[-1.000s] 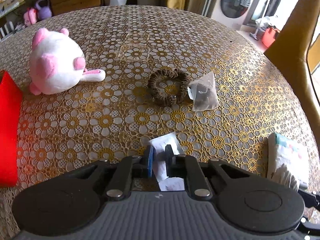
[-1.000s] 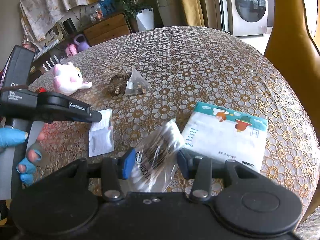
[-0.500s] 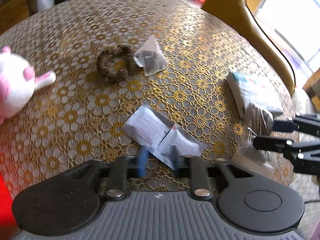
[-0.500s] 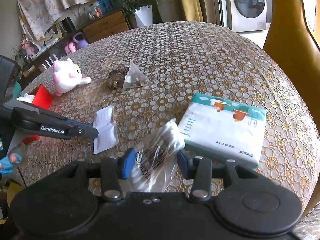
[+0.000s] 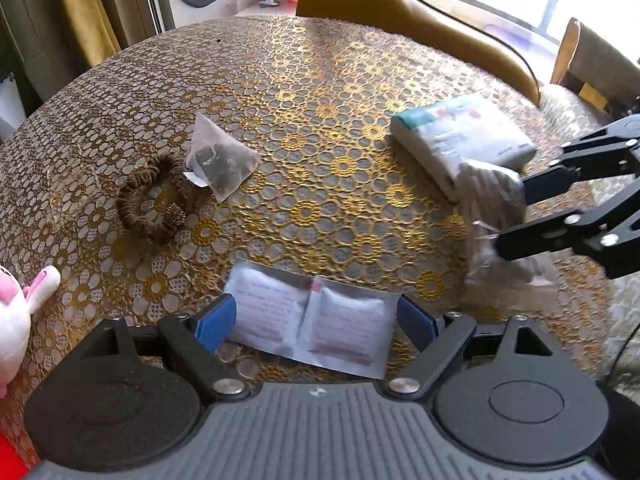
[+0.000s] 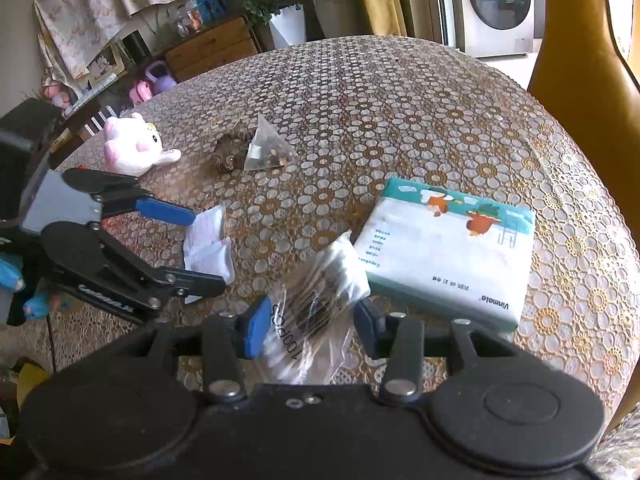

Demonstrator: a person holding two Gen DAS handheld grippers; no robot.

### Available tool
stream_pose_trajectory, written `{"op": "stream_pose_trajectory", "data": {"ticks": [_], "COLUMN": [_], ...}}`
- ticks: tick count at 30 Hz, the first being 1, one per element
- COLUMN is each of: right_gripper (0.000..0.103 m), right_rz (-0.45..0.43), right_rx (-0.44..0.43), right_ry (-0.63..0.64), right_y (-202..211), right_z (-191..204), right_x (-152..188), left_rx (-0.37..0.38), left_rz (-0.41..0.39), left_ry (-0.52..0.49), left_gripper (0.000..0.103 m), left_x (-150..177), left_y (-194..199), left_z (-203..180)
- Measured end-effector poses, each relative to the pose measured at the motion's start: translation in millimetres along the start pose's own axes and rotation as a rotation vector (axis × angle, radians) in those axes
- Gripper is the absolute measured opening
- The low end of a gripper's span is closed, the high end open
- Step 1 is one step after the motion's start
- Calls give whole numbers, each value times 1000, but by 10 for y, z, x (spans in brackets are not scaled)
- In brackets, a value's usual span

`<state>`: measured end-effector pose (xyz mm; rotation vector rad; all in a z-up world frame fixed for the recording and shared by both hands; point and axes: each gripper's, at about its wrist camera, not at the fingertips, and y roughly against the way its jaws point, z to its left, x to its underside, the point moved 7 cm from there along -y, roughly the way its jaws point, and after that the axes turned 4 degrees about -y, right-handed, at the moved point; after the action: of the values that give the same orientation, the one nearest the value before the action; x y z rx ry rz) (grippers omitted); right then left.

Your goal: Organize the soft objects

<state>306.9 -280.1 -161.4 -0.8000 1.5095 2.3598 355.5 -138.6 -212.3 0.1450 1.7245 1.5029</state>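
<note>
My left gripper (image 5: 316, 322) is open, its blue pads either side of a white twin sachet (image 5: 310, 326) lying flat on the table; it also shows in the right wrist view (image 6: 208, 242). My right gripper (image 6: 312, 324) is shut on a clear bag of cotton swabs (image 6: 316, 296), held beside a white tissue pack (image 6: 448, 256). In the left wrist view the swab bag (image 5: 492, 200) and tissue pack (image 5: 460, 140) sit at the right. A brown hair scrunchie (image 5: 154, 202), a pyramid tea bag (image 5: 218, 160) and a pink-white plush (image 6: 132, 146) lie further off.
The round table has a gold floral lace cloth (image 5: 320, 80). A mustard chair (image 5: 420, 24) stands at its far right edge. A red object (image 5: 12, 456) shows at the lower left corner. A sideboard and plant (image 6: 240, 32) stand beyond the table.
My left gripper has let go of the sachet and opened wide, swinging right so the view faces the tissue pack. The right gripper keeps its hold on the swab bag.
</note>
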Motion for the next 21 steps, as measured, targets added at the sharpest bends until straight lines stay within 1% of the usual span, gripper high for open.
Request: {"op": "stream_pose_trajectory", "data": {"ticks": [4, 8, 12, 14, 15, 16, 17, 18, 19, 21], "right_gripper": [44, 44, 44, 44, 44, 44, 44, 44, 44, 44], "right_rz": [8, 16, 16, 16, 17, 17, 18, 18, 18, 17], "right_rx": [1, 2, 1, 1, 1, 1, 1, 2, 2, 6], "right_ry": [-2, -9, -14, -13, -13, -14, -15, -16, -17, -16], "right_y": [-13, -41, -48, -49, -52, -49, -51, -53, -57, -54], "right_z": [-11, -31, -36, -38, -41, -35, -37, -36, -33, -28], "right_x": [9, 18, 14, 14, 14, 15, 15, 17, 15, 14], "left_rx": [-3, -9, -13, -7, -9, -3, -2, 1, 3, 8], "left_rz": [-7, -24, -44, -54, -63, -67, -68, -70, -71, -70], "left_ry": [-2, 2, 14, 10, 2, -4, -9, -14, -13, 3], "left_gripper": [93, 94, 92, 82, 70, 60, 57, 48, 36, 26], "left_x": [43, 69, 102, 122, 101, 96, 88, 82, 74, 62], "left_y": [-35, -38, -29, -5, 26, 45, 57, 65, 74, 87], "left_z": [68, 86, 88, 73, 41, 16, -7, -32, -52, -80]}}
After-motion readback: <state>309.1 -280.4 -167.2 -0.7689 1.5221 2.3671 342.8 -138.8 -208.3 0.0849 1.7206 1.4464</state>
